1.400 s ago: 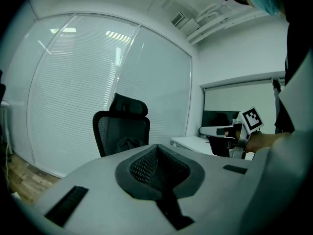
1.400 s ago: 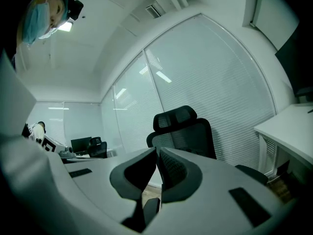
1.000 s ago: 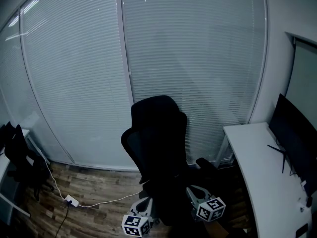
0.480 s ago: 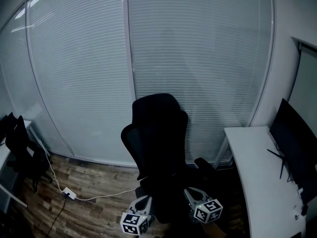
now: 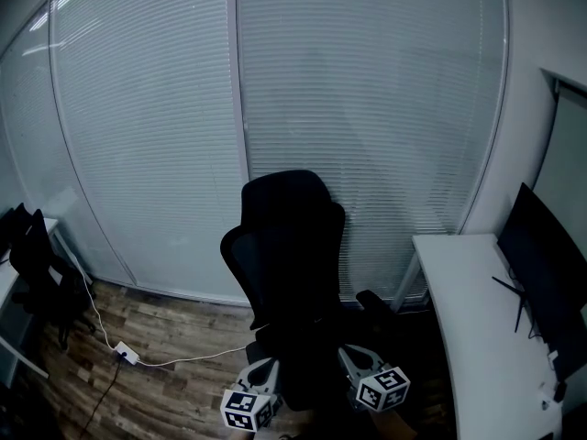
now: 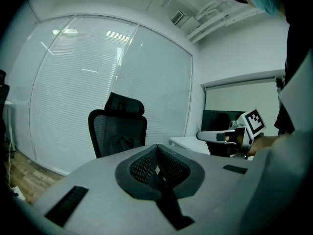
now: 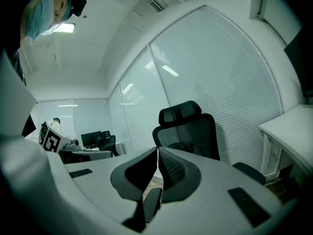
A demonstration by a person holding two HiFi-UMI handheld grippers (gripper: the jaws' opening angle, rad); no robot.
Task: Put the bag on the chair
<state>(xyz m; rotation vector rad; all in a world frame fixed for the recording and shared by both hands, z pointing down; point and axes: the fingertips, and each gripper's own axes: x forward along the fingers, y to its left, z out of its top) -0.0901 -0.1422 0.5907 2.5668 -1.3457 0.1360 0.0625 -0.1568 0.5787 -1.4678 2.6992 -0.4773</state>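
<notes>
A black mesh office chair (image 5: 292, 264) with a headrest stands before the blinds. A dark, slumped shape, apparently the bag (image 6: 121, 143), rests on its seat against the backrest; it also shows in the right gripper view as the bag (image 7: 190, 149). In the head view it merges with the dark chair. My left gripper (image 5: 262, 374) and right gripper (image 5: 352, 357) sit low in front of the chair, a short way apart. The left gripper (image 6: 157, 147) is shut with nothing between its pads. The right gripper (image 7: 158, 152) is shut too and holds nothing.
A white desk (image 5: 472, 328) with a dark monitor (image 5: 546, 264) runs along the right. A white power strip (image 5: 127, 356) and its cable lie on the wood floor at left. Another dark chair (image 5: 37, 278) stands at the far left. The frosted glass wall (image 5: 367, 108) is behind.
The head view has lifted slightly, so the chair and both grippers sit a little lower and further left in frame. Both grippers stay shut in front of the chair.
</notes>
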